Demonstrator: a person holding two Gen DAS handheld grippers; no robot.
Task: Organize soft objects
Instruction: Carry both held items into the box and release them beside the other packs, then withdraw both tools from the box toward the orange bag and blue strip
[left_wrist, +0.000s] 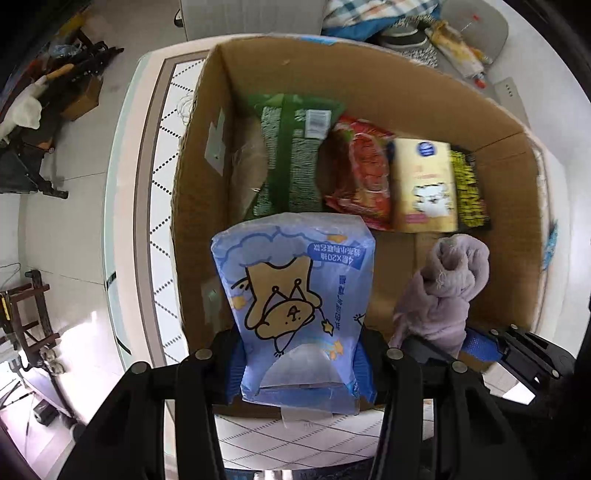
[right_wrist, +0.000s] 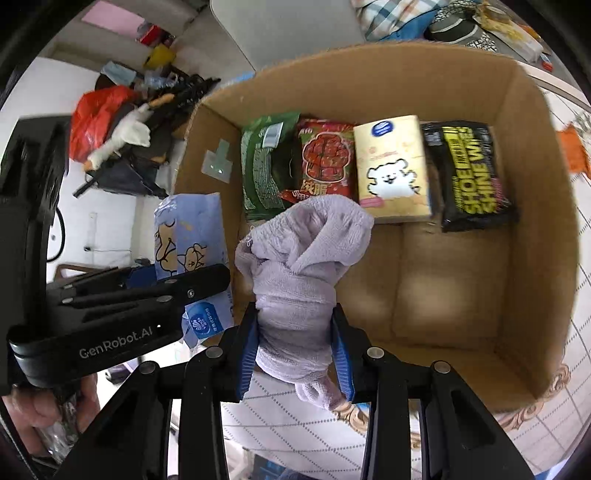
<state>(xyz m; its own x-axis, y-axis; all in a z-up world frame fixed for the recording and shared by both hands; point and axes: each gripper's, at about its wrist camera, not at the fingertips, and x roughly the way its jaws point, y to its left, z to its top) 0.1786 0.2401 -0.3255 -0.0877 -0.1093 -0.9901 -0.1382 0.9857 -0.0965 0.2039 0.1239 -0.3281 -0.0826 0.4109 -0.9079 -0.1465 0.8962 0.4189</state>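
Both jaws are clamped on loads above the box (right_wrist: 532, 206): the left gripper (left_wrist: 301, 363) holds the tissue pack (left_wrist: 295, 306) upright and the right gripper (right_wrist: 295, 350) the towel (right_wrist: 299, 266), with bare floor probably nearest at the right's 2 o'clock.

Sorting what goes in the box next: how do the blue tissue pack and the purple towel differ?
The blue tissue pack is flat, glossy and printed; the purple towel is plain, fuzzy and bunched. The left claw holds the pack, the right claw the towel. Both hang over the box.
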